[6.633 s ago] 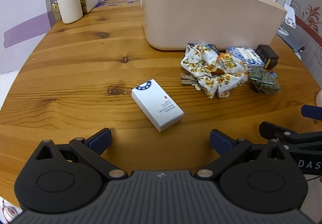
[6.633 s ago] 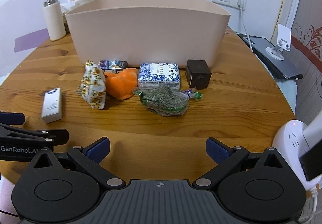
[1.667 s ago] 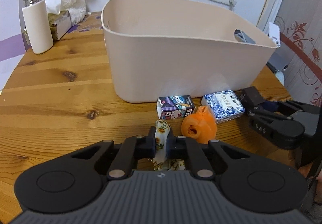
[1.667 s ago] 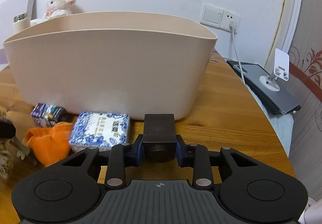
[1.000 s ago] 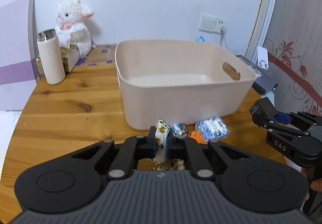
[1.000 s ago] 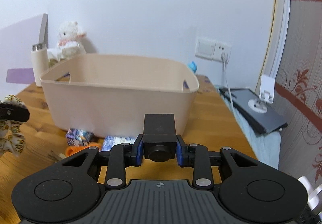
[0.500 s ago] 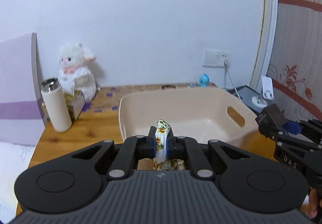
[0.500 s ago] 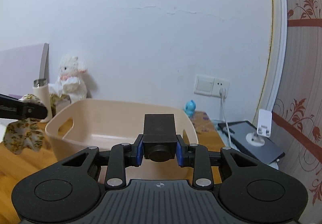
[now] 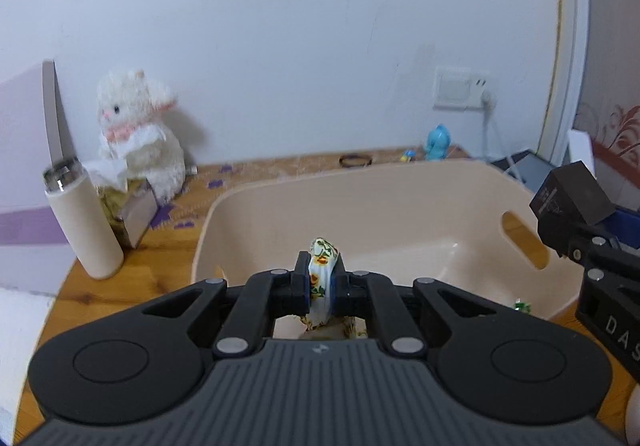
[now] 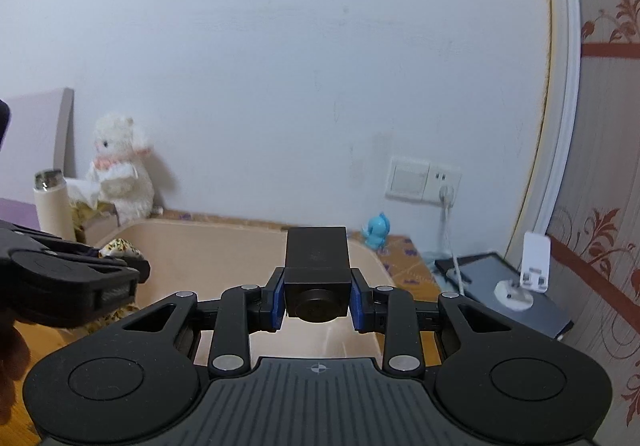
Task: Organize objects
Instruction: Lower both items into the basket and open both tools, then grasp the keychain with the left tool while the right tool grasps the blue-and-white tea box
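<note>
Bin (image 9: 400, 205) sat right under both loads. Left gripper (image 9: 320, 282) was clamped tight on the floral cloth (image 9: 321, 266), right gripper (image 10: 318, 296) squeezed the dark box (image 10: 316, 266). My worry: dangling cloth could've snagged the rim and flopped outside, or the box bounced out.

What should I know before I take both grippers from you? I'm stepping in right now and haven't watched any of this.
Left gripper: shut on the floral cloth pouch, held above the near wall of the beige bin.
Right gripper: shut on the dark box, also raised at the bin, toward the end with the handle slot.
Done: both items are picked up and brought to the bin. The part of the bin's inside that shows is bare.
Left: release both into the bin. A green wrapper shows just outside the near rim; other items on the table are out of view now.
</note>
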The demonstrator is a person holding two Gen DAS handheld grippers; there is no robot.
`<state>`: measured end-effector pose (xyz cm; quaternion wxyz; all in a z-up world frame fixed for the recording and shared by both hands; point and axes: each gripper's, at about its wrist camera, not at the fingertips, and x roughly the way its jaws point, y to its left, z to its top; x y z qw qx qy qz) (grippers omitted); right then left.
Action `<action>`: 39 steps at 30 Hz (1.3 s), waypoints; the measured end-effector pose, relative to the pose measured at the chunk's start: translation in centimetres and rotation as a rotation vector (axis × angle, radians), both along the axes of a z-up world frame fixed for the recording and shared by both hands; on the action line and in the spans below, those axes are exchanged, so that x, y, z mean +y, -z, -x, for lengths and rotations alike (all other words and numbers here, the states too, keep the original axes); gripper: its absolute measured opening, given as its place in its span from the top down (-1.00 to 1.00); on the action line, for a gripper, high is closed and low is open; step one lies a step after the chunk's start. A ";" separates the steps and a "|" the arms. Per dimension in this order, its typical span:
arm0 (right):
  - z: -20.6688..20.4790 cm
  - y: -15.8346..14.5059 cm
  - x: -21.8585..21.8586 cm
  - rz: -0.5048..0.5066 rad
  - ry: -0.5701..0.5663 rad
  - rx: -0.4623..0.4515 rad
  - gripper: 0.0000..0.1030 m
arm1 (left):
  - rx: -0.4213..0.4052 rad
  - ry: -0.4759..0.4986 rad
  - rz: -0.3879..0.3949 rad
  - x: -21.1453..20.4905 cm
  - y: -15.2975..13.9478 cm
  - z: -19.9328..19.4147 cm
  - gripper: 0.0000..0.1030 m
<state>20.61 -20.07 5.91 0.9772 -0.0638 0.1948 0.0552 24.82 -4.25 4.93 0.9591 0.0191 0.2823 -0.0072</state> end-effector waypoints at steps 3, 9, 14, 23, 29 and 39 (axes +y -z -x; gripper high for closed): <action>-1.2 1.2 0.7 0.000 0.007 0.052 0.45 | 0.036 -0.002 0.022 0.2 0.9 -0.7 0.81; -3.1 2.8 1.1 0.003 0.037 0.166 0.44 | 0.105 0.007 -0.022 0.3 2.6 -2.3 0.80; -4.3 3.0 0.6 -0.024 0.079 0.232 0.35 | 0.159 0.028 -0.004 1.0 3.2 -2.9 0.72; -2.4 0.6 -0.2 -0.030 0.079 0.183 -0.32 | 0.122 0.073 0.043 1.9 0.3 -0.7 -0.52; 0.9 -0.3 -0.8 -0.055 0.057 0.163 -0.54 | 0.105 0.107 -0.007 1.9 -1.4 2.5 -0.54; 4.5 2.0 -1.0 0.017 0.047 0.210 -0.80 | 0.144 0.178 0.000 1.7 0.1 7.2 -0.67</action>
